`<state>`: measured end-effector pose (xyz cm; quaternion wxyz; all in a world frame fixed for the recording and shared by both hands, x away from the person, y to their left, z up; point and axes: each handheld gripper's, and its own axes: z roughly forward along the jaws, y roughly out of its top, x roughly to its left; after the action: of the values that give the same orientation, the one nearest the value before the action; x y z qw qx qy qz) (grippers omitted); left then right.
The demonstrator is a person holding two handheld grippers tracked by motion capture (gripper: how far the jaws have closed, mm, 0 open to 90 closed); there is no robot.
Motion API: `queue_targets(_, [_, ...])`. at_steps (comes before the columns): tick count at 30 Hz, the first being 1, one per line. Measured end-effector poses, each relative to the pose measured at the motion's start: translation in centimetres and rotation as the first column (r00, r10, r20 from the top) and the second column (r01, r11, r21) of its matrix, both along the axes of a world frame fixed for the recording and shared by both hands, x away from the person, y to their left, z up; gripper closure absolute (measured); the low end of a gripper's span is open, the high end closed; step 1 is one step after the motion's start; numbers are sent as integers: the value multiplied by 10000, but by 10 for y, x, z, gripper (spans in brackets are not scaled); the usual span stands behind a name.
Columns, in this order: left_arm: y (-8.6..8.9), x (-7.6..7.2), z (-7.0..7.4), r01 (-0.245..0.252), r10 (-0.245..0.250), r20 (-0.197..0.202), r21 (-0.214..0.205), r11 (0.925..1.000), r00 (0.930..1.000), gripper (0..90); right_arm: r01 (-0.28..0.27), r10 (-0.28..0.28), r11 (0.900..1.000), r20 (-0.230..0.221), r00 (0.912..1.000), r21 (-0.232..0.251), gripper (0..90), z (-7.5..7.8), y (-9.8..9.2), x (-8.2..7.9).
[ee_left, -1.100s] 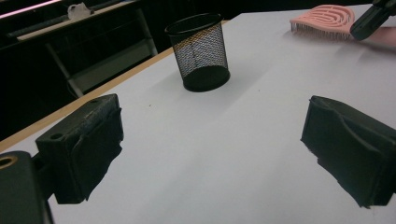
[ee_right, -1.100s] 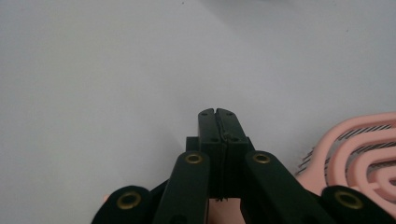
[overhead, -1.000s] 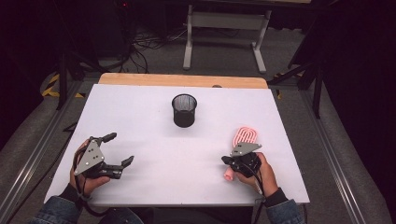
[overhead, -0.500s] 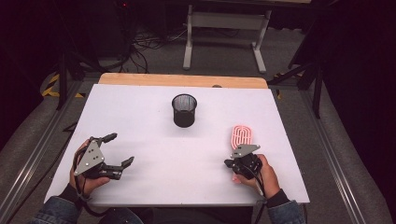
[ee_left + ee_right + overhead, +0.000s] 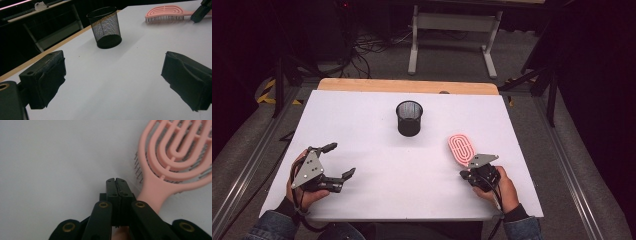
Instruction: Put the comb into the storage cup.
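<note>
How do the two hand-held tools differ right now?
The left tool has its jaws spread wide with nothing between them; the right tool has its jaws pressed shut. The left tool sits far from the pink hairbrush; the right tool lies beside the brush's handle, not gripping it. Both are black and rest low over the white table.

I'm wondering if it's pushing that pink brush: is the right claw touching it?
Cannot tell. In the right gripper view the shut right claw sits beside the pink brush handle, which slips behind the claw's arm, hiding any contact.
</note>
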<state>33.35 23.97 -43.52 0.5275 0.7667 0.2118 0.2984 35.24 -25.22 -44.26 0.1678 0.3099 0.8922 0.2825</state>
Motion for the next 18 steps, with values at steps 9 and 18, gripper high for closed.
queue_targets(9, [0,0,0,5,-4,-25,26,10000,10000,64,164,-164,9999,-44,9999,-27,900,0,-3,0])
queue_targets(18, [-1,-1,0,2,-2,34,-46,10000,10000,68,182,-182,9998,1,9998,-91,900,1,-3,0])
